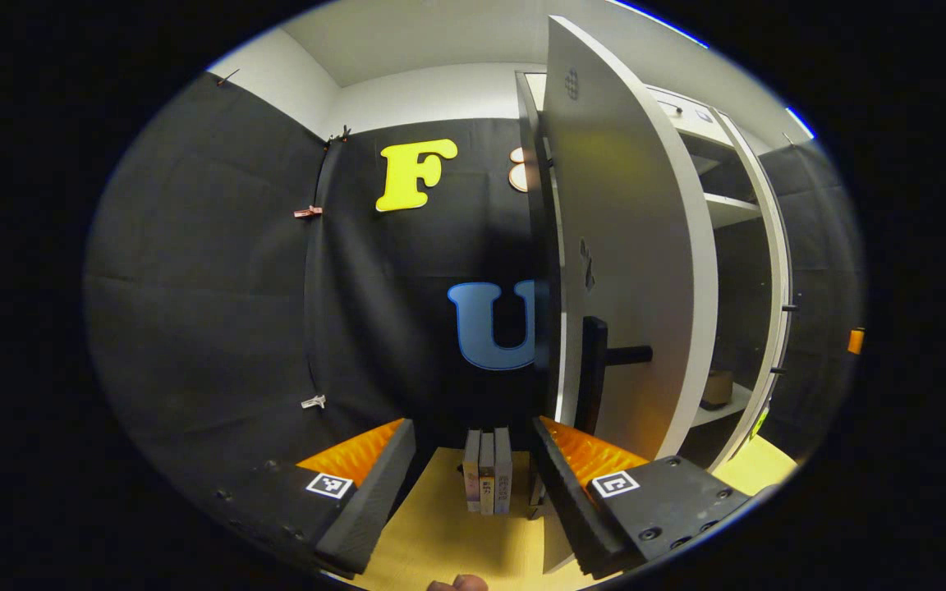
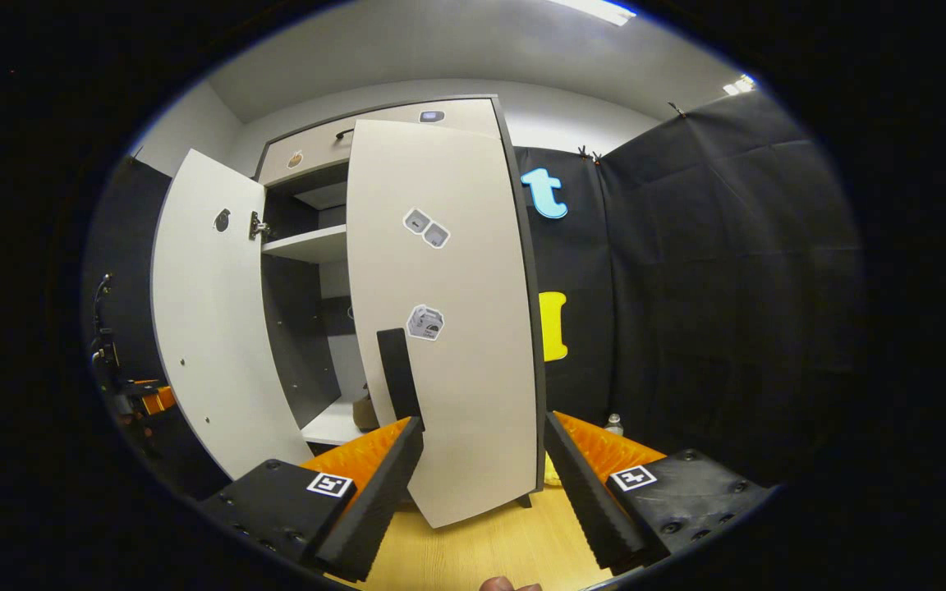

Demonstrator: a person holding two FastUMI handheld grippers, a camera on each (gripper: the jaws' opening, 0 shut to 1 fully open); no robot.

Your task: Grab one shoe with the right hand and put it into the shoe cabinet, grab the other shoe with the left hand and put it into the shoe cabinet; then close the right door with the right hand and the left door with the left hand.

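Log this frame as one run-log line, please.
stage: closing doors | right door: nearly shut | left door: open | right tool: open, by right door | left tool: open, facing left door's handle

left hand-held gripper: jaws spread, empty | right hand-held gripper: jaws spread, empty

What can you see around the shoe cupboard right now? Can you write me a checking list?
Surface: yellowish wooden floor.
Job's things: shoe cabinet; left door wide open, right door nearly shut with a gap; brownish thing on the lower shelf, maybe a shoe, cannot tell.
Clutter: three upright books beside the cabinet; small bottle by the wall.
Grippers: left gripper open, empty; right gripper open, empty.
Cables: nothing seen.
Surroundings: black cloth wall, white ceiling.
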